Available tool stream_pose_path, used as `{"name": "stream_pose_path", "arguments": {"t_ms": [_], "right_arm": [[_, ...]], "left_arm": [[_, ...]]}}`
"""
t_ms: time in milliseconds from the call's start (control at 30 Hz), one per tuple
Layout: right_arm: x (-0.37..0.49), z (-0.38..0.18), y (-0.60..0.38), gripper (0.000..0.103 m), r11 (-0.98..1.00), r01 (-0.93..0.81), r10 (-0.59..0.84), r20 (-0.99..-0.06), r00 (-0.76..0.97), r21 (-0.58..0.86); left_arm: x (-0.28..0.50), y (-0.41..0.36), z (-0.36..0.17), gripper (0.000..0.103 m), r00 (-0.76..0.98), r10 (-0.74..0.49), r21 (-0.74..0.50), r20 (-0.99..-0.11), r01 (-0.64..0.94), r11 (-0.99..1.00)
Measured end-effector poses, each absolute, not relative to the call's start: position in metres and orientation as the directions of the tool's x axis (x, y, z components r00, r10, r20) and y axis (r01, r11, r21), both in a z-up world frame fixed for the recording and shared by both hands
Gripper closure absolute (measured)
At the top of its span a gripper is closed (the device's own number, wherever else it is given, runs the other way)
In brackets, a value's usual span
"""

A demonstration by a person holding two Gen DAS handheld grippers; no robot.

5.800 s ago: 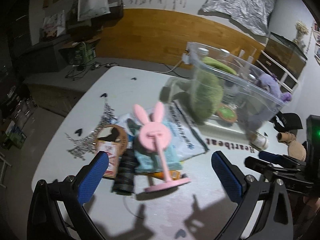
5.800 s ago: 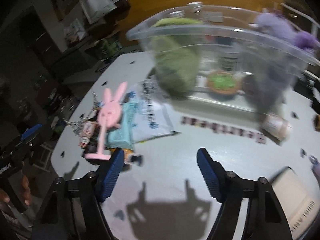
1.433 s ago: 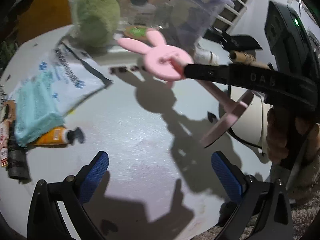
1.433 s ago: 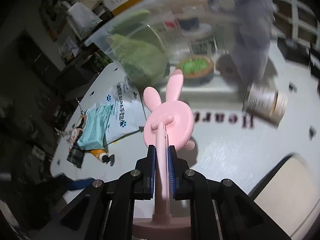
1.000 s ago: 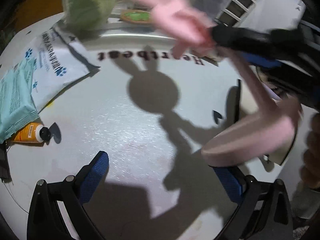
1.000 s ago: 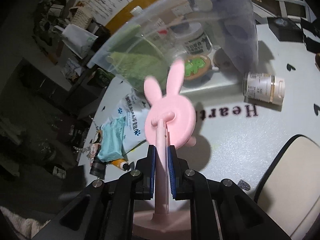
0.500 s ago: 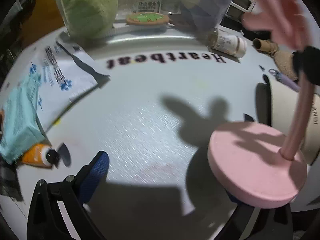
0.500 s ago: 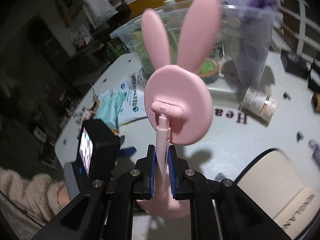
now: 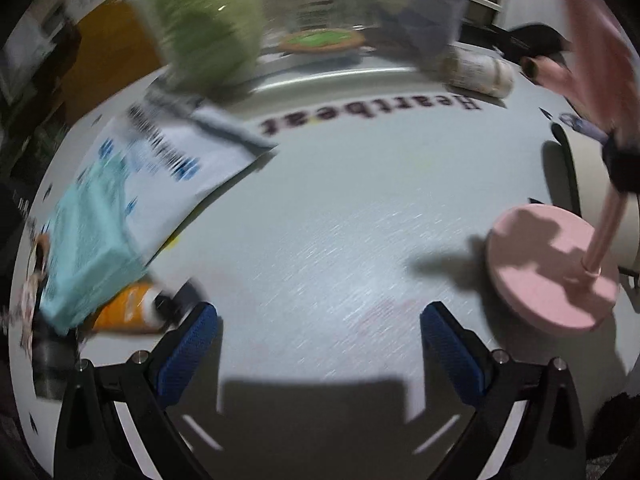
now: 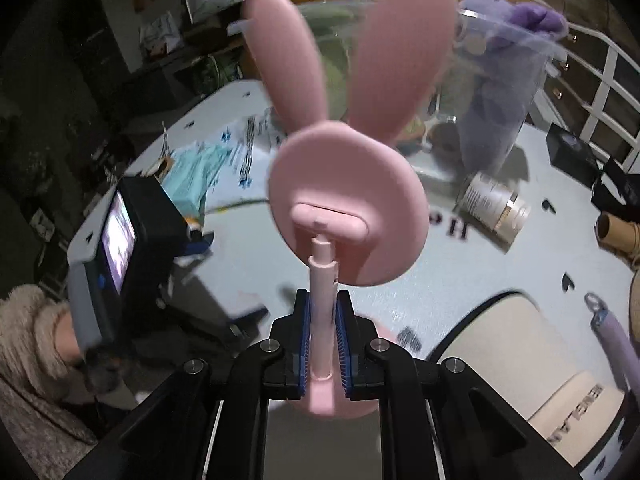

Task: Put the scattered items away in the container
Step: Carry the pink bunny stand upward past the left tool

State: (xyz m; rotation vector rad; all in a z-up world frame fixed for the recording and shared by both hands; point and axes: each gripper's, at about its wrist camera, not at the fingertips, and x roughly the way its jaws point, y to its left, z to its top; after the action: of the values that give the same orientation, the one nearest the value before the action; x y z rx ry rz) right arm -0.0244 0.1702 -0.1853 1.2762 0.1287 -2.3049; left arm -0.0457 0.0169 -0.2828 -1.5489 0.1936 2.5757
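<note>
My right gripper (image 10: 323, 344) is shut on the stem of a pink bunny-eared stand (image 10: 348, 200) and holds it upright above the table. The stand's round base (image 9: 548, 268) and stem show at the right of the left wrist view. The clear plastic container (image 10: 500, 80) stands at the back, holding a green plush (image 9: 204, 28) and a purple plush (image 10: 516, 20). My left gripper (image 9: 320, 344) is open and empty over the table. An orange tube (image 9: 128, 314), a teal packet (image 9: 84, 240) and a white pouch (image 9: 172, 168) lie at the left.
A small white jar (image 10: 494, 204) lies on its side near the container. A cream round box (image 10: 532, 364) sits at the right front, with a purple pen (image 10: 612, 332) and a twine spool (image 10: 616, 234) beyond it. A dark lens-like item (image 9: 52, 360) lies at far left.
The right gripper has raised the bunny stand more upright and closer to the container. The left gripper has swung left, blurring its view; the orange tube sits nearer its left finger.
</note>
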Motion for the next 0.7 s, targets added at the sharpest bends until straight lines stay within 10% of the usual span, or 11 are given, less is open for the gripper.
{"name": "stream_pose_path", "arguments": {"t_ms": [700], "right_arm": [[-0.022, -0.192, 0.176, 0.089, -0.942, 0.234, -0.319, -0.853, -0.413, 0.239]], "left_arm": [[-0.006, 0.059, -0.268, 0.0, -0.476, 0.242, -0.058, -0.845, -0.369, -0.928]]}}
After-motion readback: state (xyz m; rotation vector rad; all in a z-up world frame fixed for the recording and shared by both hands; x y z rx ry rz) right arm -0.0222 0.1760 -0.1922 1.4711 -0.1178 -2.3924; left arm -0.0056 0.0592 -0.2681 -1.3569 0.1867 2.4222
